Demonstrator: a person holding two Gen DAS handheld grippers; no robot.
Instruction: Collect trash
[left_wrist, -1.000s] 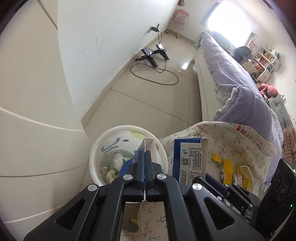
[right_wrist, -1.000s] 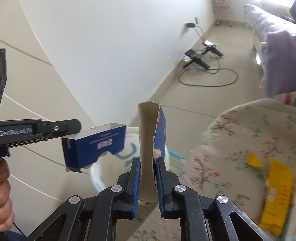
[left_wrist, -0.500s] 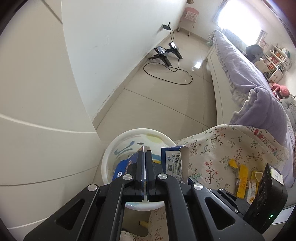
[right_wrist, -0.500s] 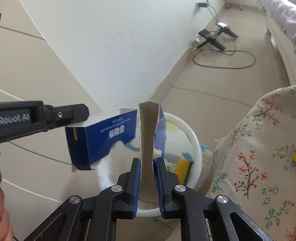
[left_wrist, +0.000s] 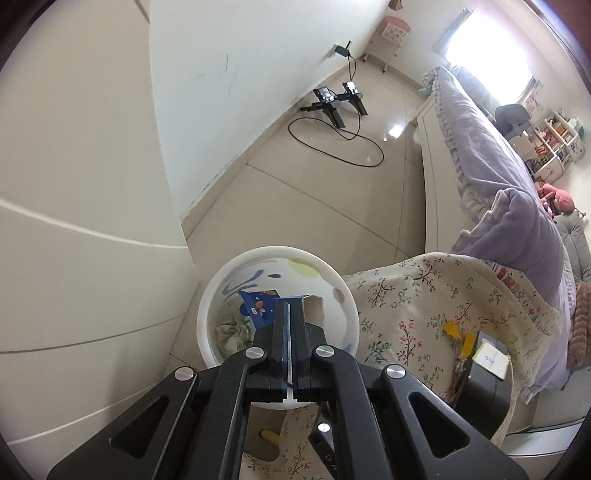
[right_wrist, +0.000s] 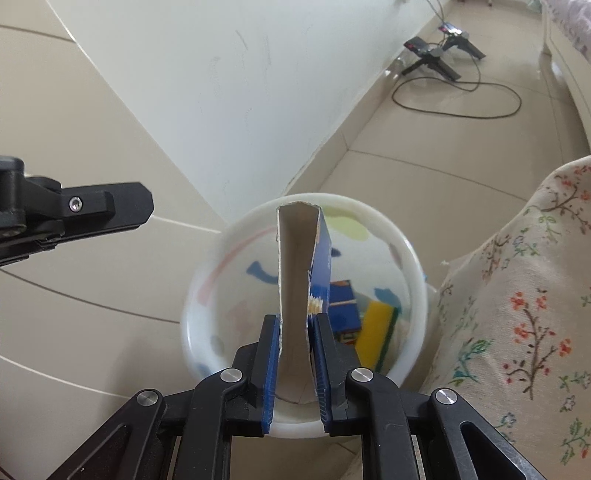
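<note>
A white trash bin with painted marks stands on the floor beside the floral-covered table. My left gripper is above the bin with its jaws together and nothing between them. A blue carton piece lies inside the bin below it. My right gripper is shut on another blue carton piece and holds it upright over the bin. Blue and yellow trash lies in the bin. The left gripper's fingers show at the left of the right wrist view.
Yellow wrappers lie on the floral cloth. A white wall and cabinet doors stand left of the bin. A black stand with a cable sits on the tiled floor. A bed with purple covers is at the right.
My left gripper has let go of its blue carton piece, which dropped into the bin. My right gripper moved over the bin with its carton piece still held.
</note>
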